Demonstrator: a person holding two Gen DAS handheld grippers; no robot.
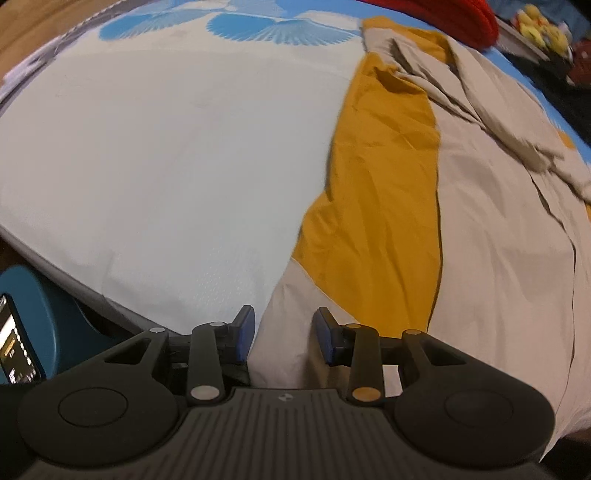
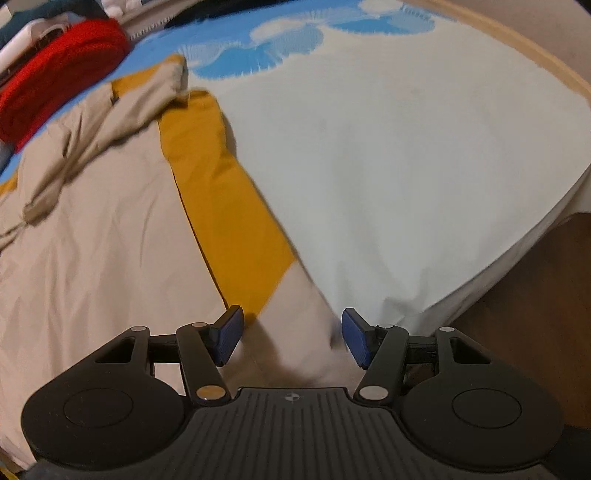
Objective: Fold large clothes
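Observation:
A large beige and mustard-yellow garment (image 1: 480, 229) lies spread on a bed with a white and blue sheet (image 1: 166, 147). In the left wrist view my left gripper (image 1: 283, 334) is open, its blue pads on either side of the garment's near beige corner at the bed's edge. In the right wrist view the same garment (image 2: 103, 229) fills the left side. My right gripper (image 2: 291, 338) is open, its blue pads straddling another near beige corner. The fabric lies between the pads of each gripper, not pinched.
A red knitted item (image 1: 450, 18) lies at the far end of the bed, also in the right wrist view (image 2: 55, 74). A blue chair with a phone (image 1: 18, 332) stands left of the bed. Wooden floor (image 2: 535, 314) lies to the right. Clutter (image 1: 543, 29) sits beyond the bed.

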